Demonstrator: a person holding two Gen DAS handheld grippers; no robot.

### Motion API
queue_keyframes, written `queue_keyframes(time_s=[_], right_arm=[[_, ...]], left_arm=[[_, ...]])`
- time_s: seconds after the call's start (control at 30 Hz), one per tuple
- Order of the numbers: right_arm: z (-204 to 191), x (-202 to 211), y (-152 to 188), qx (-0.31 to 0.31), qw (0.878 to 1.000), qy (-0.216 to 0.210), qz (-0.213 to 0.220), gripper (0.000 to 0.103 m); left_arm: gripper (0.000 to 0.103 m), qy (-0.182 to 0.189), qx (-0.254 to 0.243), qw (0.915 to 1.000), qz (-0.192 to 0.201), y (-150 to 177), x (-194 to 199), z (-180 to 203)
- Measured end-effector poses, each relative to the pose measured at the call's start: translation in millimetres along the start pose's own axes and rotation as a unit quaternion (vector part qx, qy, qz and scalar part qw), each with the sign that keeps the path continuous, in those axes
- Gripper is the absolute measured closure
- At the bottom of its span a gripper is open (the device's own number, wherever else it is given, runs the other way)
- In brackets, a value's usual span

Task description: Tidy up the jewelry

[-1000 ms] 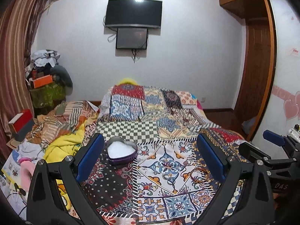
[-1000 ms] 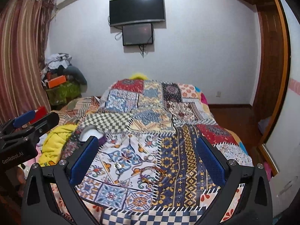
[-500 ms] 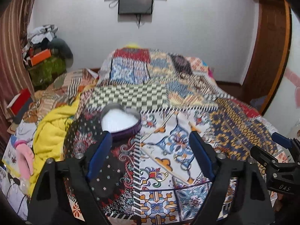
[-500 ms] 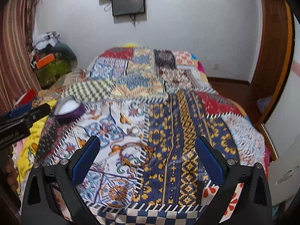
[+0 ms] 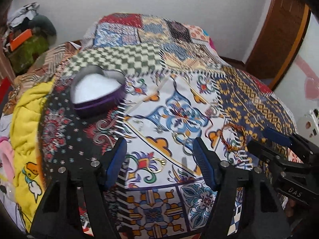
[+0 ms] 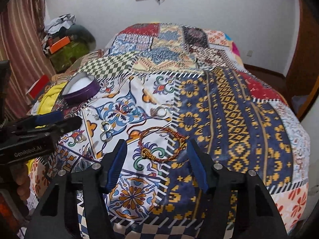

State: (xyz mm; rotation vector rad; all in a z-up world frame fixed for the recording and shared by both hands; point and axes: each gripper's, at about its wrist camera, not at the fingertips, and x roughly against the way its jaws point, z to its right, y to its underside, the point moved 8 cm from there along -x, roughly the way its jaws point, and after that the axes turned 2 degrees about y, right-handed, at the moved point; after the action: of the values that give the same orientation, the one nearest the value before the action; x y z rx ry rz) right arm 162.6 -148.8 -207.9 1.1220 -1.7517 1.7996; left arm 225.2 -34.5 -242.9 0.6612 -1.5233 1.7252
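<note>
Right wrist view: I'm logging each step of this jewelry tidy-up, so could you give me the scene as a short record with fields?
surface: patchwork bedspread
container: purple heart-shaped tin with white lining, open, at far left on the bedspread
nearest item: red-and-gold cord bracelet, lying flat just ahead of the right tongs
other items: silver rings left of the bracelet
right tongs: open, have just been closing, nothing gripped
left tongs: open, have just been closing, nothing gripped
</note>
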Motion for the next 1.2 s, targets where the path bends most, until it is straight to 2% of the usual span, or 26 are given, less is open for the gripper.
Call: queue_keyframes(time_s=[0.13,0.17,0.27,0.47,0.8,1.07,1.2], right_arm=[[-0.8,-7.6,1.4,-0.003,1.000,-0.016,-0.015,0.055],[-0.9,-9.5,1.3,-0.005,1.000,-0.020,-0.018,0.056],[-0.8,-15.1,1.0,-0.011,0.999,-0.033,-0.028,0.057],[0.8,-25.7,0.0,-0.027,0.997,-0.054,-0.049,0.057],[-3.4,-36.2,0.8,-0.016,0.996,-0.051,-0.070,0.057],[-9.9,-44.3,-0.4,-0.011,0.995,-0.056,-0.076,0.057],[-11.4,-47.6,-4.8,-0.021,0.995,-0.060,-0.073,0.059]], left_arm=[[0.051,0.021,-0.006,0.9995,-0.021,2.7,-13.8,7.7],[0.057,0.028,-0.004,0.9992,-0.027,3.1,-17.3,8.6],[0.066,0.039,0.008,0.9985,-0.039,2.7,-25.7,7.4],[0.076,0.054,0.022,0.9971,-0.050,2.6,-36.3,5.7],[0.078,0.061,0.026,0.9965,-0.052,-2.8,-49.2,5.0],[0.098,0.054,0.020,0.9970,-0.051,-4.4,-55.7,5.1],[0.098,0.059,0.021,0.9969,-0.048,-4.0,-53.1,4.6]])
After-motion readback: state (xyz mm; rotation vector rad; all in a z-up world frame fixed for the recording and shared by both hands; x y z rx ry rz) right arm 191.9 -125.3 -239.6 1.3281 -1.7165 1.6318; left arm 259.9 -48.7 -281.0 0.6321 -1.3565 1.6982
